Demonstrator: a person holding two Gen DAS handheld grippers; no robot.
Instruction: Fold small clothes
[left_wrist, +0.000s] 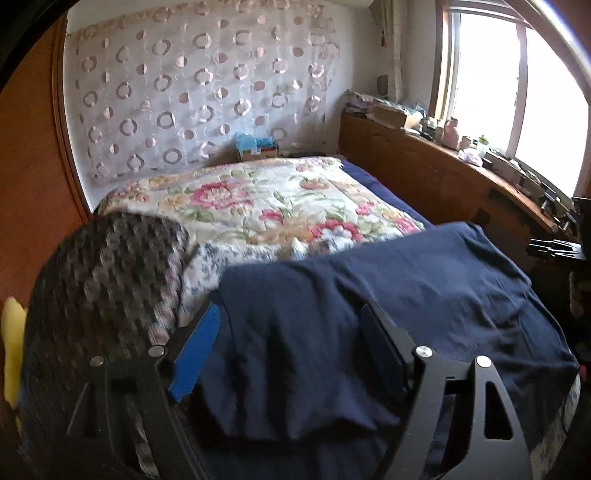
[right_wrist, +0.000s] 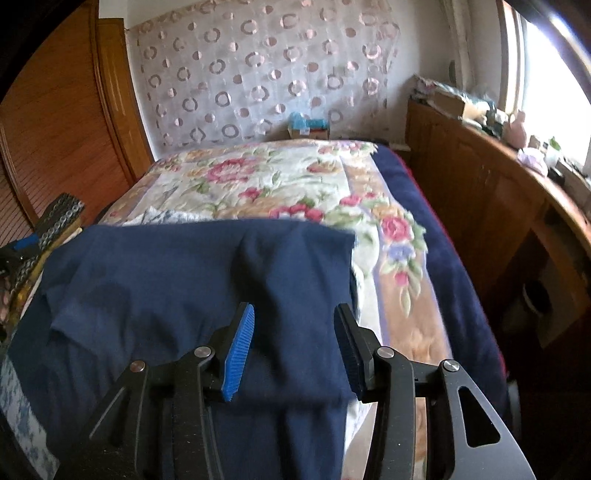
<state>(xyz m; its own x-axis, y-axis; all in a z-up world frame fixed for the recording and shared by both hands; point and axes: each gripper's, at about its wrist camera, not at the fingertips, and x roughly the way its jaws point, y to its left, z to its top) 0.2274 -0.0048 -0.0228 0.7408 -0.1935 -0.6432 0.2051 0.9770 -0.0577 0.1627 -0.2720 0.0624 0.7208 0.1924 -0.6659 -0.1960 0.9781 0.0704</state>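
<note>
Left wrist view shows the left gripper (left_wrist: 291, 339) with its jaws spread wide apart over the navy garment (left_wrist: 369, 302), gripping nothing; the blue pad (left_wrist: 195, 358) sits at the cloth's left edge and the other finger lies over its middle. That stance suggests it is lined up to pinch an edge or has let one go; which, I cannot tell. To its left hangs a dark patterned cloth (left_wrist: 107, 280), blurred, with something yellow (left_wrist: 13, 343) beside it.

From the right wrist view, the right gripper (right_wrist: 293, 345) also stands apart, its fingers straddling a raised ridge of the same garment near the right edge, clamped on nothing. The garment lies spread and rumpled across the near end of the bed, over the floral quilt (right_wrist: 258, 181), probably because the flat bed serves as a folding surface. It looks partly folded at most. Beyond are a circle-patterned curtain (right_wrist: 258, 74) and a wooden cabinet (right_wrist: 480, 184) under the window.
</note>
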